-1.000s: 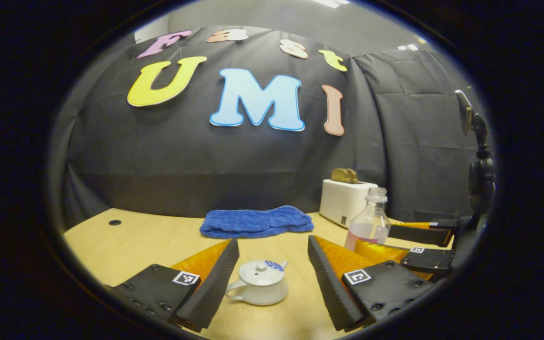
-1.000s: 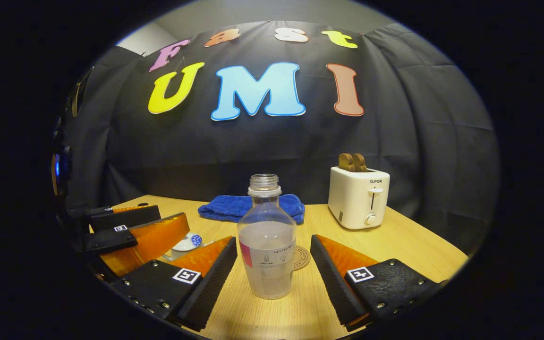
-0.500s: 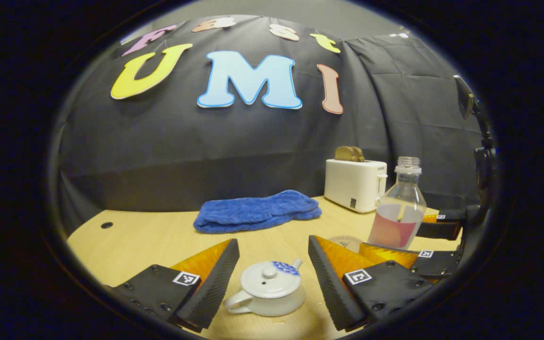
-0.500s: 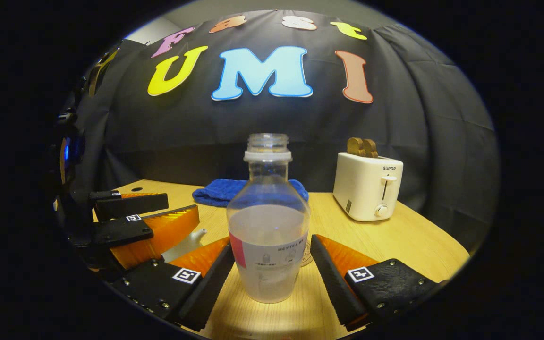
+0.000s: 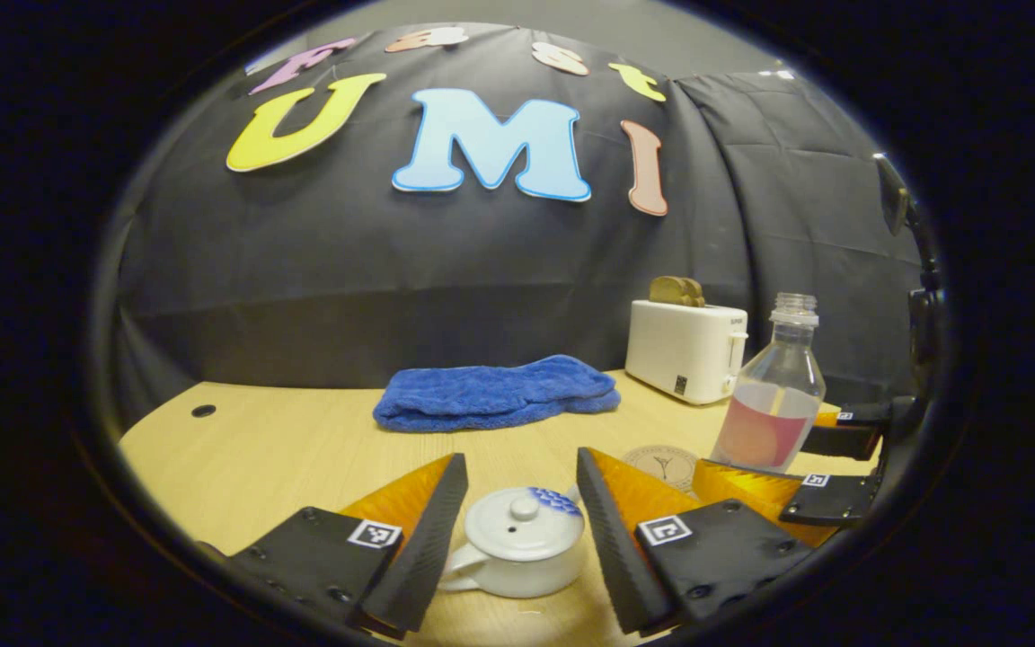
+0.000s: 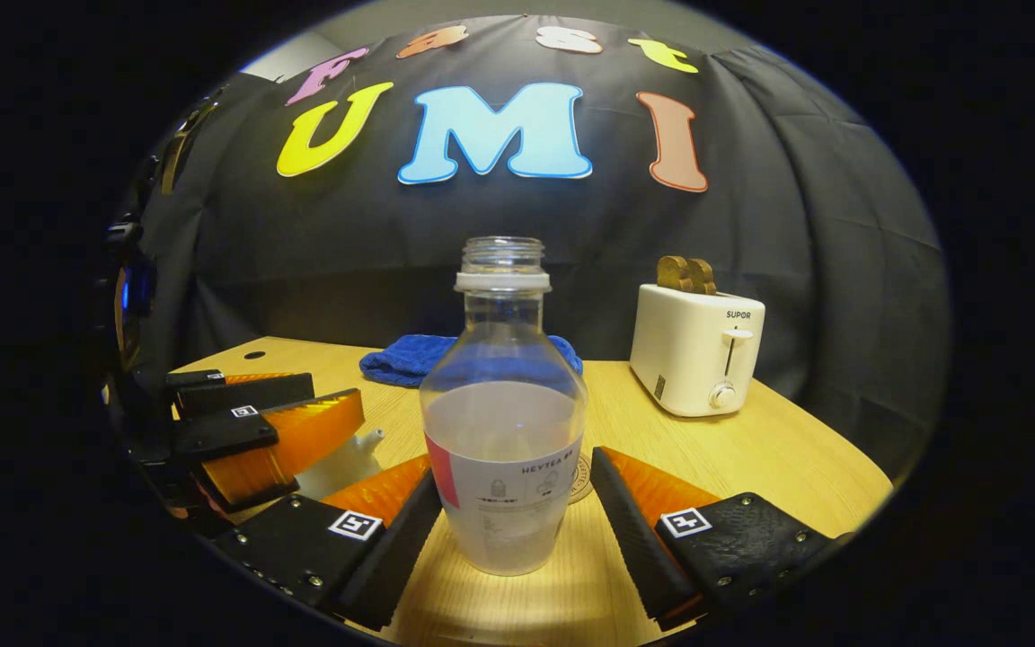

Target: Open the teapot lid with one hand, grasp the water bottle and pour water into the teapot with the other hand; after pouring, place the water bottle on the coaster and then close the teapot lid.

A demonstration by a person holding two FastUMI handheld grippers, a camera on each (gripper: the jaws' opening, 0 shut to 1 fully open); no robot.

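Now my left gripper [image 5: 517, 526] stands open on either side of the teapot [image 5: 517, 553], which sits on the wooden table [image 5: 284, 449] with its lid [image 5: 525, 526] on. Both fingers flank the pot closely, but I cannot tell whether either one touches it. The spout, with its blue pattern, points away toward the right finger, and the handle curls toward the left finger.

My right gripper [image 6: 517, 526] is open as well, with the water bottle [image 6: 504, 422] upright between its fingers. The left finger looks to be against the bottle's base, while a gap shows beside the right finger, so I have no grip on it. The bottle has no cap and is partly filled with clear water.

Just behind the bottle lies the round coaster [image 5: 661, 463], flat on the table and partly hidden by the bottle in the right gripper view. From the left gripper view it sits between my left gripper's right finger and the bottle, with my right gripper just to its right.

Farther back, a folded blue towel [image 5: 495, 391] lies near the wall. A white toaster [image 6: 693, 350] with two slices of bread [image 6: 686, 272] in its slots stands to the right of the towel. A small dark hole [image 5: 203, 411] marks the tabletop at the far left.
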